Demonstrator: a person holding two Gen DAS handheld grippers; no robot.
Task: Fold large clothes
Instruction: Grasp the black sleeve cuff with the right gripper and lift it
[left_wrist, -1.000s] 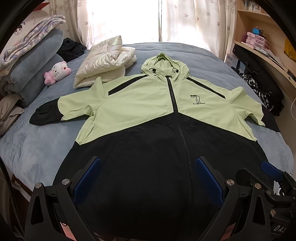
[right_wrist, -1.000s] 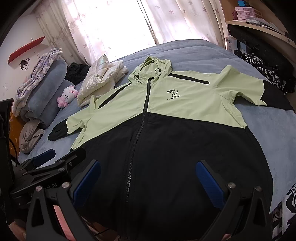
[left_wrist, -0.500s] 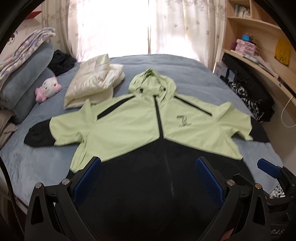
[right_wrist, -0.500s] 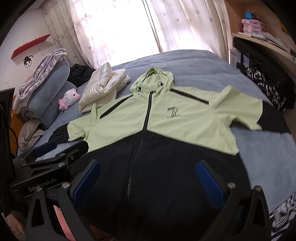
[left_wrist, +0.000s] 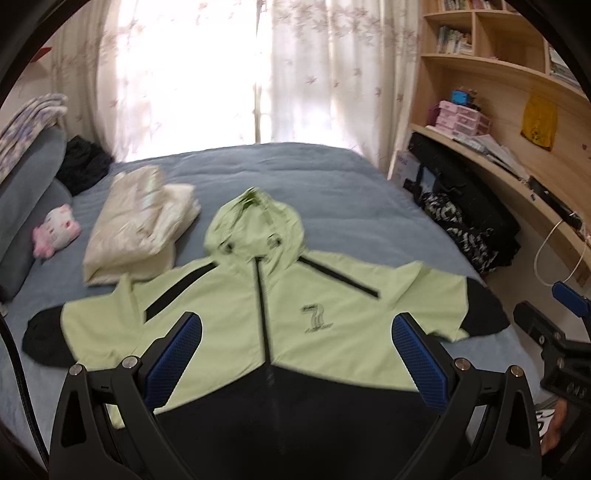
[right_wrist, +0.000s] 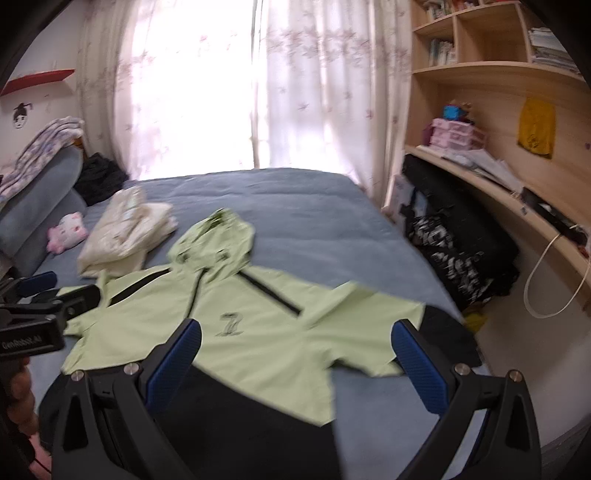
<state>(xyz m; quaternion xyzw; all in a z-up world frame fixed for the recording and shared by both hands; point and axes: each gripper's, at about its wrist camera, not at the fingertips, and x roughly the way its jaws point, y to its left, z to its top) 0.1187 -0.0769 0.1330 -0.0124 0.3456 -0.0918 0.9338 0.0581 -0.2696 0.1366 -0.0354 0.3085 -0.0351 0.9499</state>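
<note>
A light green and black hooded jacket (left_wrist: 317, 314) lies spread flat, front up, zipper closed, on the blue bed (left_wrist: 280, 173); its hood points toward the window. In the right wrist view the same jacket (right_wrist: 266, 332) fills the lower middle, its right sleeve ending in a black cuff (right_wrist: 447, 336). My left gripper (left_wrist: 295, 354) is open, hovering above the jacket's chest and holding nothing. My right gripper (right_wrist: 295, 362) is open too, above the jacket's right half, empty. Each gripper shows at the edge of the other's view. The jacket's hem is hidden behind the grippers' bodies.
A folded cream garment (left_wrist: 140, 225) lies left of the hood. A pink and white plush toy (left_wrist: 55, 230), grey pillows (left_wrist: 26, 192) and a black bundle (left_wrist: 83, 162) sit at the bed's left. A wooden shelf unit (left_wrist: 498, 122) and dark bags (left_wrist: 469, 210) line the right side.
Both grippers have pulled back and tilted upward, so the jacket sits lower and smaller in each view and more of the window and shelves shows. Both stayed open; the jacket has not moved.
</note>
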